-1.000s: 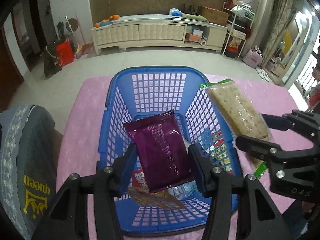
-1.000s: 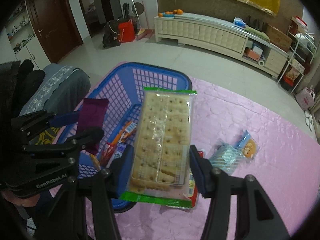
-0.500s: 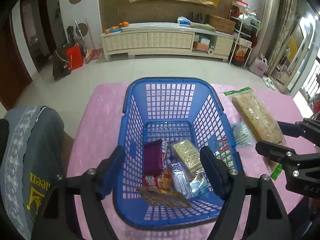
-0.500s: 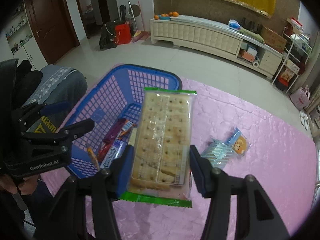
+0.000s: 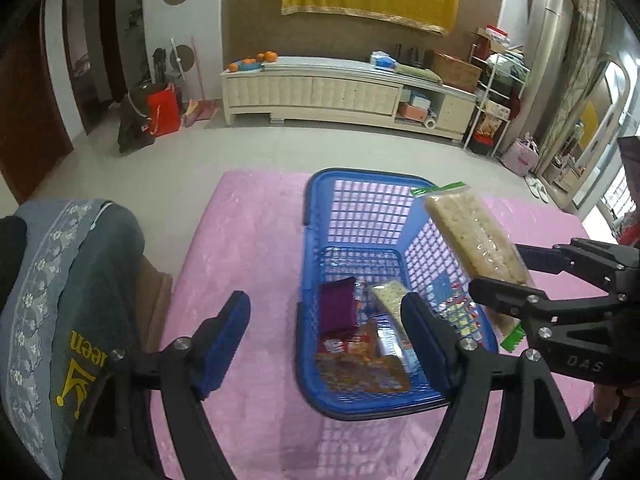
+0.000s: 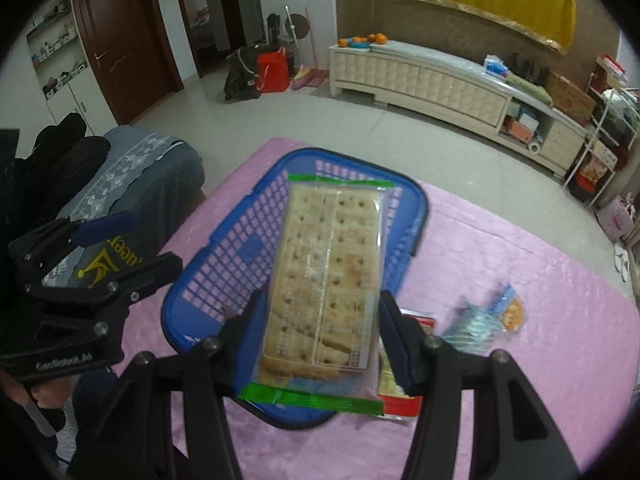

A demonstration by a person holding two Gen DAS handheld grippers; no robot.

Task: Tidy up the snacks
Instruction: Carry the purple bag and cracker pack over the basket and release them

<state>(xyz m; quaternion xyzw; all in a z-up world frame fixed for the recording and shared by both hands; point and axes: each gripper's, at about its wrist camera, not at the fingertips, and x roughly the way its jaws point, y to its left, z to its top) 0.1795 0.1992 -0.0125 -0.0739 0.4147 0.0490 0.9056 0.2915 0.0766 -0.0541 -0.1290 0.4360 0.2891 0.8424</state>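
Observation:
A blue plastic basket point(image 5: 316, 216) stands on the pink tablecloth point(image 5: 248, 240). In it lie a purple packet point(image 5: 338, 310), a small cracker pack point(image 5: 390, 296) and an orange packet point(image 5: 360, 368). My left gripper point(image 5: 326, 328) hangs open above the basket's near left corner with nothing in it; the right wrist view shows this gripper point(image 6: 136, 244) at the left. My right gripper point(image 6: 324, 320) is shut on a long clear cracker pack point(image 6: 326, 276) with green ends. The left wrist view has that pack point(image 5: 472, 236) over the basket's right wall, held by the right gripper point(image 5: 504, 270).
A blue-striped packet point(image 6: 484, 324) and a red-edged packet point(image 6: 404, 396) lie on the cloth right of the basket point(image 6: 224, 248). A chair with a grey cover point(image 5: 60, 280) stands at the table's left side. Beyond the table are tiled floor and a long cabinet point(image 5: 320, 96).
My left gripper let go of the purple packet, which dropped into the basket, then opened wide and drew back to the left. The right gripper rose with the cracker pack toward the basket.

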